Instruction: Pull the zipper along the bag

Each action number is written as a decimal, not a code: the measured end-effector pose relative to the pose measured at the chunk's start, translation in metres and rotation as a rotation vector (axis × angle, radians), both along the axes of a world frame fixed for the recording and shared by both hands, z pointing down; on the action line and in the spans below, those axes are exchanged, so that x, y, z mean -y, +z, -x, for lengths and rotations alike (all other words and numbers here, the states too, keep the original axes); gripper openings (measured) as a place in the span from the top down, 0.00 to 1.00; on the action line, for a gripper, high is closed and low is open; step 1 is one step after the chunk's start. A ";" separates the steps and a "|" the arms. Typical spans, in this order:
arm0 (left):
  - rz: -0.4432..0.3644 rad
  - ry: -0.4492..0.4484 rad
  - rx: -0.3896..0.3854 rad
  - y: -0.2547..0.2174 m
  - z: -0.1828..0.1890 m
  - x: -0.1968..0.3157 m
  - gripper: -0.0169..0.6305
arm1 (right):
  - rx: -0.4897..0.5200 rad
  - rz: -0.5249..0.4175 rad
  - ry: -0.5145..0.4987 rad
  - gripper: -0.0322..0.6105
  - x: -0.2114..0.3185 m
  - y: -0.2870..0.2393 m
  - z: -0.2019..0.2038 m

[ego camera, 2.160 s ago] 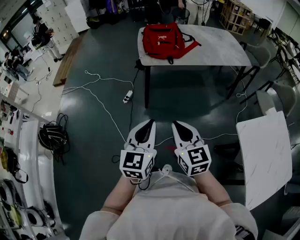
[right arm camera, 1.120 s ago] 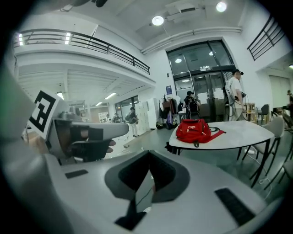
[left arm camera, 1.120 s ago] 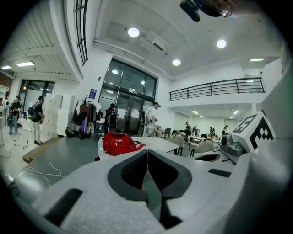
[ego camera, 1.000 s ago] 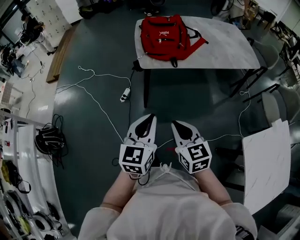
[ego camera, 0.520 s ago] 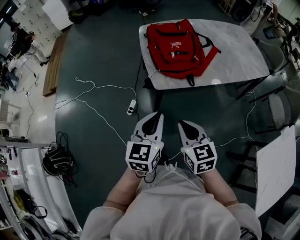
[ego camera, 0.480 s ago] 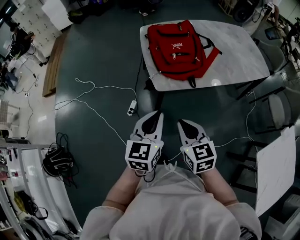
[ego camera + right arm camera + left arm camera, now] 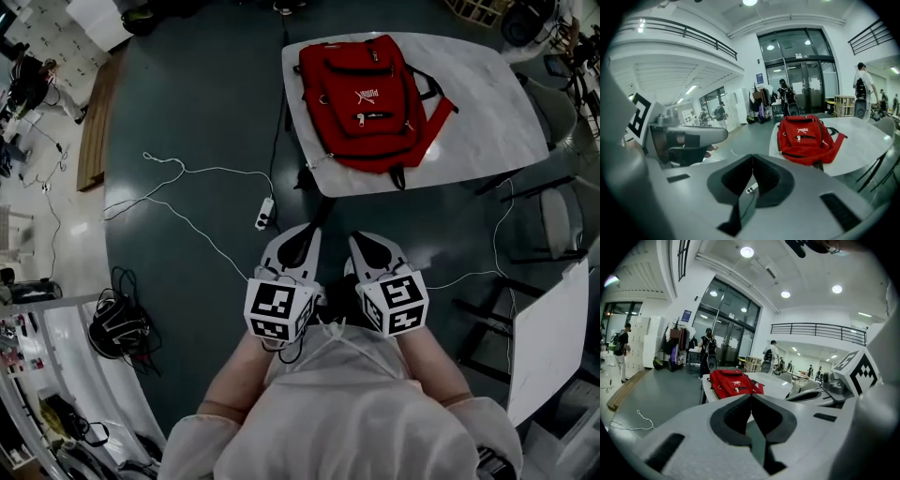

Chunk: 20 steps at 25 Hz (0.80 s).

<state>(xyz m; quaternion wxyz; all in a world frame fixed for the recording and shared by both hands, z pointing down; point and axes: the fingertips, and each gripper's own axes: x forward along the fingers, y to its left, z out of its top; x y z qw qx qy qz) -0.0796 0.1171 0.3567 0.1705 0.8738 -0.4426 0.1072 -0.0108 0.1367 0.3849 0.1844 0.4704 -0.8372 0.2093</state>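
The red fabric backpack (image 7: 368, 101) lay flat on the white marble tabletop (image 7: 487, 122), well apart from the left claw (image 7: 306, 231) and right claw (image 7: 356, 238), both pinched shut, empty; best open near a zipper pull (image 7: 364, 117).

white table (image 7: 497, 122) — red backpack (image 7: 366, 98), lying flat

Red cloth backpack (image 7: 367, 98), glossy marbled tabletop (image 7: 489, 98), shiny dark floor (image 7: 192, 108)

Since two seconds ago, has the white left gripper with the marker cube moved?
Yes: forward. The left gripper now sits much nearer the white marble-look table holding the red backpack.
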 end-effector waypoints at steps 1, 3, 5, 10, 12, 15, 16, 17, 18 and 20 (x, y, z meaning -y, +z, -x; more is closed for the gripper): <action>0.010 -0.008 0.002 0.005 0.001 0.008 0.94 | 0.004 0.011 0.000 0.91 0.009 0.004 -0.001; 0.026 -0.021 0.010 0.013 0.002 0.026 0.94 | 0.015 0.030 0.001 0.91 0.028 0.012 -0.004; 0.035 -0.034 0.024 0.019 -0.001 0.045 0.94 | 0.027 0.044 -0.005 0.91 0.050 0.018 -0.008; 0.071 -0.064 0.060 0.034 -0.013 0.099 0.94 | 0.027 0.076 -0.073 0.91 0.108 0.026 -0.016; 0.085 -0.083 0.076 0.040 -0.017 0.122 0.94 | 0.026 0.091 -0.105 0.91 0.130 0.029 -0.019; 0.121 -0.130 0.091 0.053 -0.020 0.152 0.94 | 0.035 0.116 -0.145 0.91 0.162 0.038 -0.025; 0.136 -0.150 0.094 0.058 -0.020 0.161 0.94 | 0.035 0.121 -0.156 0.91 0.172 0.041 -0.028; 0.151 -0.171 0.097 0.064 -0.020 0.169 0.94 | 0.032 0.125 -0.167 0.91 0.182 0.045 -0.032; 0.166 -0.192 0.100 0.070 -0.020 0.175 0.94 | 0.025 0.131 -0.178 0.91 0.191 0.050 -0.036; 0.198 -0.230 0.106 0.083 -0.017 0.183 0.94 | 0.008 0.154 -0.200 0.91 0.205 0.065 -0.043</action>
